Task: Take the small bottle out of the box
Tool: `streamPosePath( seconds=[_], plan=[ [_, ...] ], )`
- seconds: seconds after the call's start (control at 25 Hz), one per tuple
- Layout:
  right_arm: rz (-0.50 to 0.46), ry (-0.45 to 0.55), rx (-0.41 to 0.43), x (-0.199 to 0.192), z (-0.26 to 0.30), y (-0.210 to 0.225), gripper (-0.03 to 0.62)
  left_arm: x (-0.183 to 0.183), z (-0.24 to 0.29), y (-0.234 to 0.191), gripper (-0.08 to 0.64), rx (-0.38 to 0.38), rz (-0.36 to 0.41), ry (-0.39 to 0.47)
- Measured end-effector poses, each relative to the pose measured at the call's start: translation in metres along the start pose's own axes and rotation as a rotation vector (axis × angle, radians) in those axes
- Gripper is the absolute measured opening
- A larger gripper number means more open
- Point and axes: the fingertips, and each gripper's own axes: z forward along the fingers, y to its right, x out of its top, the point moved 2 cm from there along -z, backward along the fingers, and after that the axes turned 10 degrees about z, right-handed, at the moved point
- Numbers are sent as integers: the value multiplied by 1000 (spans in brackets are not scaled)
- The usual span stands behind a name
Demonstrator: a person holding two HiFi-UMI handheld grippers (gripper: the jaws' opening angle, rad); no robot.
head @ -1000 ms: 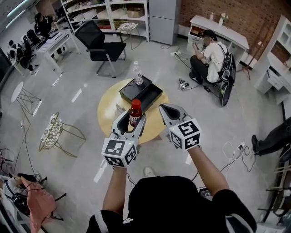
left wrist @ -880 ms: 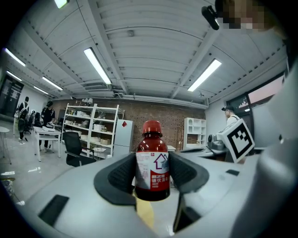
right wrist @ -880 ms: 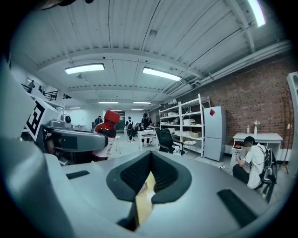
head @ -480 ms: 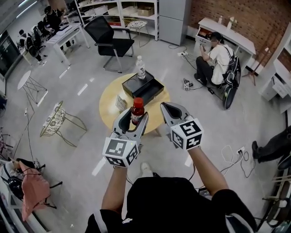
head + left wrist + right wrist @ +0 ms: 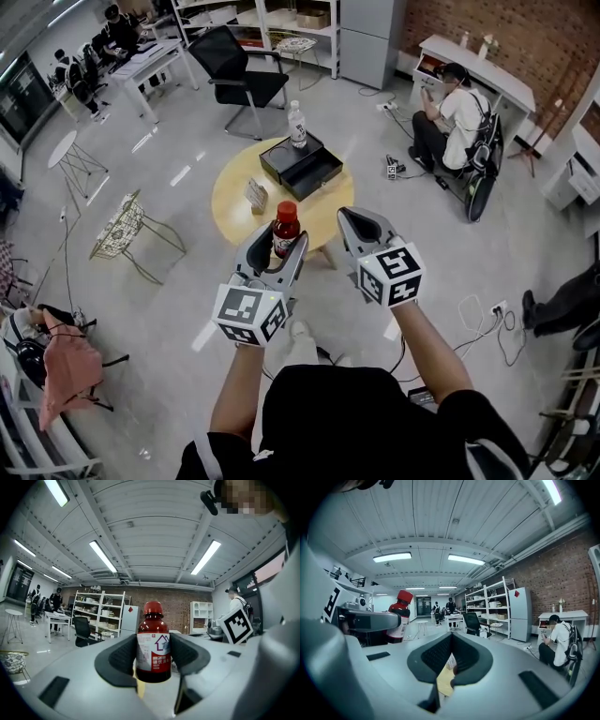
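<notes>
A small dark-red bottle [image 5: 284, 228] with a red cap and white label stands upright between the jaws of my left gripper [image 5: 279, 246], which is shut on it. The left gripper view shows the bottle [image 5: 153, 644] pinched at its label by both pads, lifted in the air. The black open box [image 5: 302, 167] lies on the far part of the round yellow table [image 5: 234, 197], well beyond the bottle. My right gripper [image 5: 361, 223] hovers beside the left one, shut and holding nothing. In the right gripper view the held bottle [image 5: 398, 616] appears at the left.
A clear water bottle [image 5: 297, 125] stands at the box's far edge. A small card stand [image 5: 255, 195] sits on the table. A black office chair [image 5: 246, 77] is behind the table, a wire basket stool [image 5: 117, 236] to the left, and a seated person [image 5: 457, 122] to the right.
Both grippers, the left still holding the red bottle, have drawn back from the table. The table and box now sit farther up in the head view.
</notes>
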Motion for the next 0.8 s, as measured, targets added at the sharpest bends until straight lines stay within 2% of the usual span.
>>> streamPosePath(
  seconds=[0.8],
  plan=[
    [-7,23,2,-11,-73,-26,2,2,-56,55,224,44,-23,27]
  ],
)
